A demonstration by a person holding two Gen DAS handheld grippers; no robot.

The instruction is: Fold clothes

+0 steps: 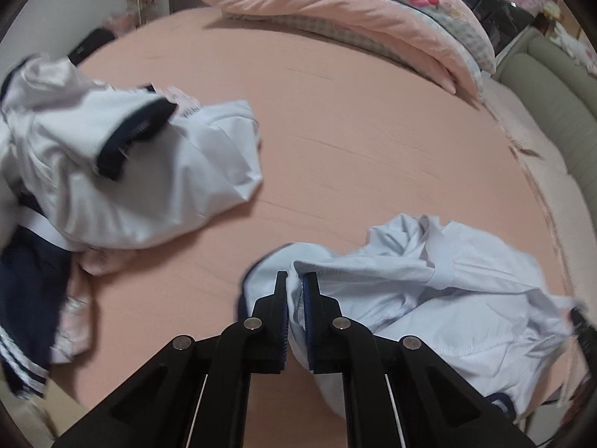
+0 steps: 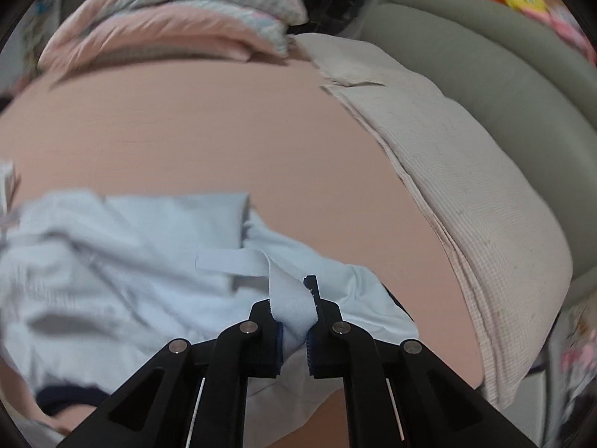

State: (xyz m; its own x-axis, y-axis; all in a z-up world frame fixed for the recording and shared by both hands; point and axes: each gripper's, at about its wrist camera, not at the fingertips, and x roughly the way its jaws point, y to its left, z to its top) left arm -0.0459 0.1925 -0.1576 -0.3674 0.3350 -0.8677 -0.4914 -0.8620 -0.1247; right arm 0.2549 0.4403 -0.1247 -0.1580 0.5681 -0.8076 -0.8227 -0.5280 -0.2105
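Observation:
A crumpled pale blue shirt [image 1: 440,298] lies on the pink bed sheet [image 1: 335,142], at lower right in the left wrist view. My left gripper [image 1: 296,280] is shut on a fold at the shirt's left edge. The right wrist view has the same shirt [image 2: 123,257] spread to the left, with a dark navy hem at the bottom left. My right gripper [image 2: 293,291] is shut on a bunched strip of that shirt, which drapes over the left finger. A second pile of white and navy clothes [image 1: 112,160] sits at the left.
A folded pink quilt [image 1: 354,11] lies at the far end of the bed. A beige blanket [image 2: 447,186] and a grey padded headboard [image 2: 503,86] run along the right side. Navy cloth with white stripes [image 1: 26,317] lies at the left edge.

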